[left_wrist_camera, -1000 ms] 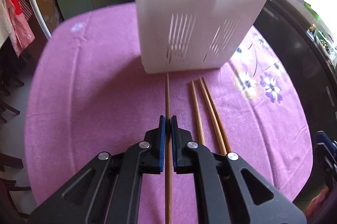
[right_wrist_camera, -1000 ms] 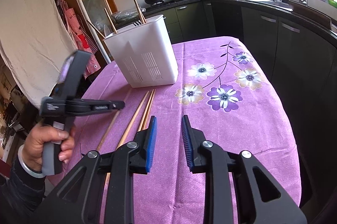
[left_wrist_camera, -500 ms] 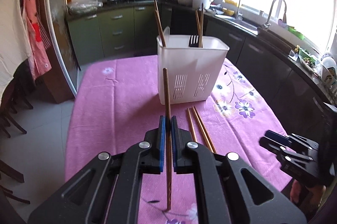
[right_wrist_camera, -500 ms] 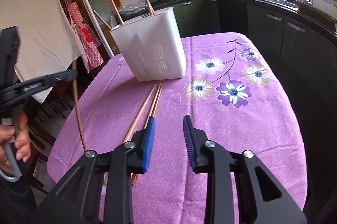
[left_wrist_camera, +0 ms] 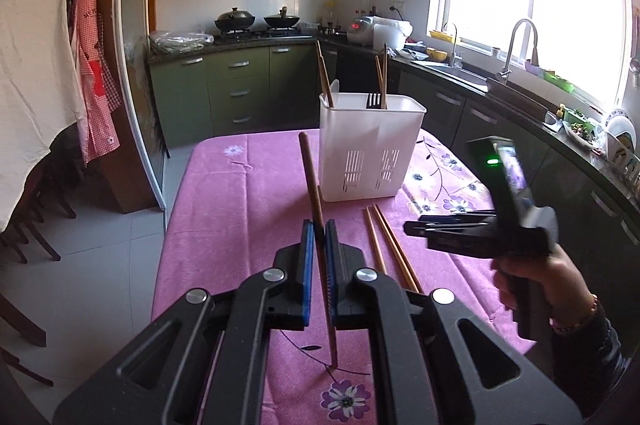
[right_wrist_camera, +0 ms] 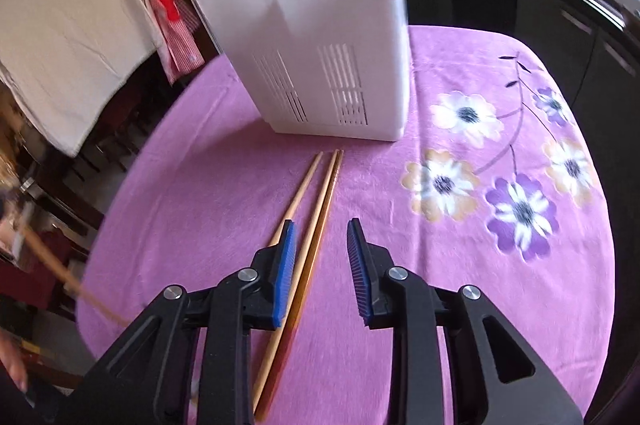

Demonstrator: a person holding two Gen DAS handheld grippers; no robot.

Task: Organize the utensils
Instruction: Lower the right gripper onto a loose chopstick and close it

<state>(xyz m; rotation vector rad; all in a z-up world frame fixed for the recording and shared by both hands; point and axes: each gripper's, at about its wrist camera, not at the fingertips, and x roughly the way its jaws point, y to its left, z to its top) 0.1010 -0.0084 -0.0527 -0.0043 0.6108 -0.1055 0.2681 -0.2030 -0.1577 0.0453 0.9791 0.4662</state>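
My left gripper (left_wrist_camera: 319, 225) is shut on a brown chopstick (left_wrist_camera: 311, 181) and holds it upright above the purple tablecloth (left_wrist_camera: 240, 225). The white slotted utensil holder (left_wrist_camera: 370, 153) stands beyond it with chopsticks and a fork inside. Loose chopsticks (left_wrist_camera: 386, 245) lie on the cloth in front of the holder. My right gripper (right_wrist_camera: 320, 229) is open, low over those chopsticks (right_wrist_camera: 316, 209), which run between and under its fingers. The holder (right_wrist_camera: 320, 53) is just ahead. The held chopstick shows blurred at the left edge (right_wrist_camera: 60, 277).
The right gripper and the hand on it show at the right of the left wrist view (left_wrist_camera: 500, 225). Green kitchen cabinets (left_wrist_camera: 240, 85), a stove and a sink ring the table. Chairs (left_wrist_camera: 36, 225) stand at the left. The cloth has flower prints (right_wrist_camera: 520, 213).
My left gripper lifted the chopstick off the cloth and raised it higher and back. My right gripper moved forward and down over the loose chopsticks, closer to the holder.
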